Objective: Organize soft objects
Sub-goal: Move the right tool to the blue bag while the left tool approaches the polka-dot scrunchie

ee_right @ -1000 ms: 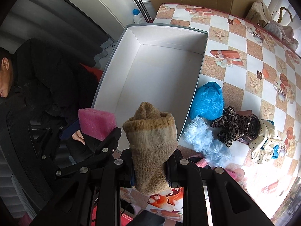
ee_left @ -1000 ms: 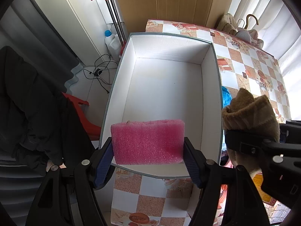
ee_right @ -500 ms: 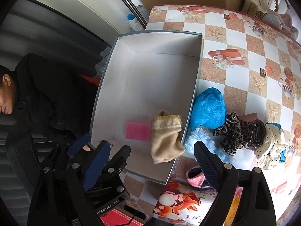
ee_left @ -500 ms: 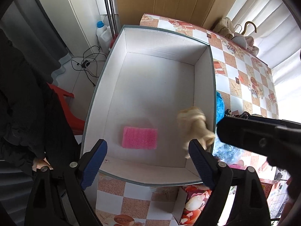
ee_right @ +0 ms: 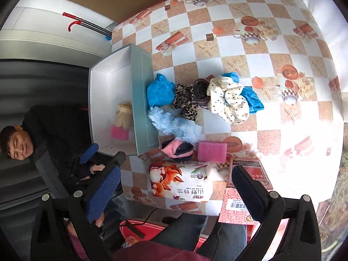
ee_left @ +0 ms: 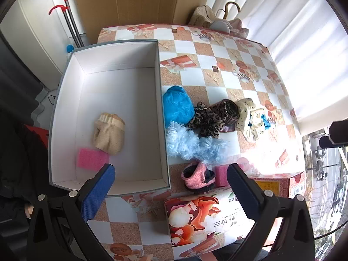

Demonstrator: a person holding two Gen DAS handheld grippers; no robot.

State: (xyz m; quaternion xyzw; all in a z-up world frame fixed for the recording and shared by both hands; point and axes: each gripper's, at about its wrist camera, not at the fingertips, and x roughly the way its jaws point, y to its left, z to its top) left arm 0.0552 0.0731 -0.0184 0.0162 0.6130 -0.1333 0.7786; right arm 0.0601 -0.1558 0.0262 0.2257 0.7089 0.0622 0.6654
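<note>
Below, checkered counter (ee_left: 219,65) carrying white box (ee_left: 121,54); inside, beige sock (ee_left: 109,133) touching pink sponge (ee_left: 92,159). Beside box: blue fluffy cloth (ee_left: 193,145), leopard fabric (ee_left: 213,117), pink slipper (ee_left: 196,175). Left claw (ee_left: 170,188) and right claw (ee_right: 174,187) both spread apart, holding nothing.

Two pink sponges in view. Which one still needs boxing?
The pink sponge on the table, beside the pink slipper. The other pink sponge already lies inside the white box, next to the beige sock.
</note>
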